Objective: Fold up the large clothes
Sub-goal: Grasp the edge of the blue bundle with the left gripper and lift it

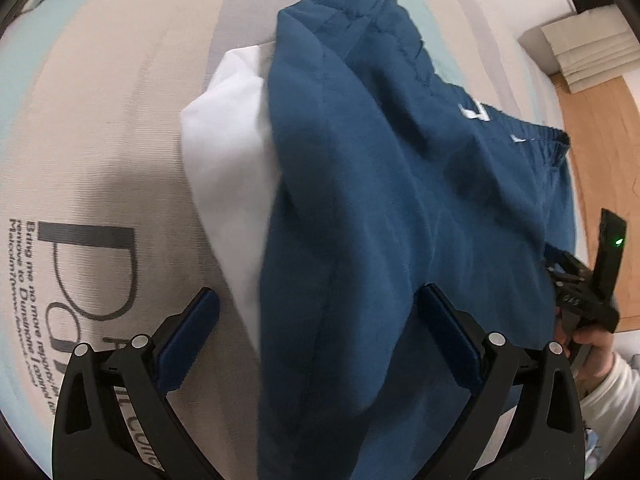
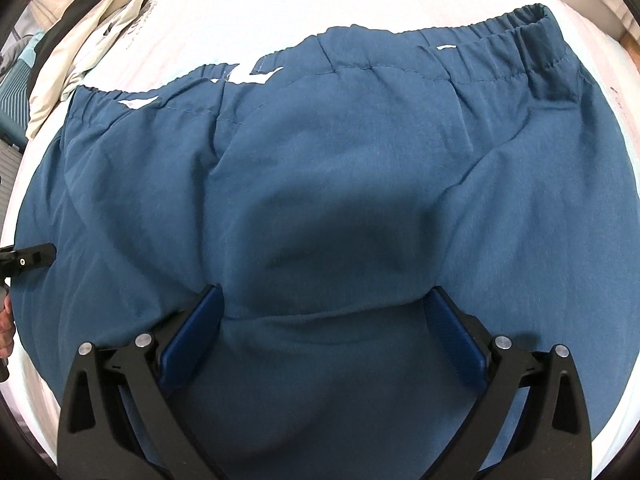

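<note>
Dark blue trousers (image 1: 400, 200) with an elastic waistband (image 2: 500, 28) lie spread on the bed. In the left wrist view they partly cover a white garment (image 1: 228, 152) on their left. My left gripper (image 1: 320, 316) is open low over the near edge of the trousers, its right finger (image 1: 444, 320) on blue cloth and its left finger above the bed cover. My right gripper (image 2: 326, 312) is open too, both pads pressed onto the trousers with a raised fold of cloth between them. The waistband lies at the far side in the right wrist view.
The bed cover (image 1: 100, 160) carries printed grey lettering. A person's hand (image 1: 596, 344) holds the right gripper (image 1: 580, 292) at the bed's right side. Cardboard (image 1: 580, 52) sits on a wooden floor (image 1: 600, 168). A heap of jackets (image 2: 80, 20) and a teal suitcase (image 2: 16, 80) lie far left.
</note>
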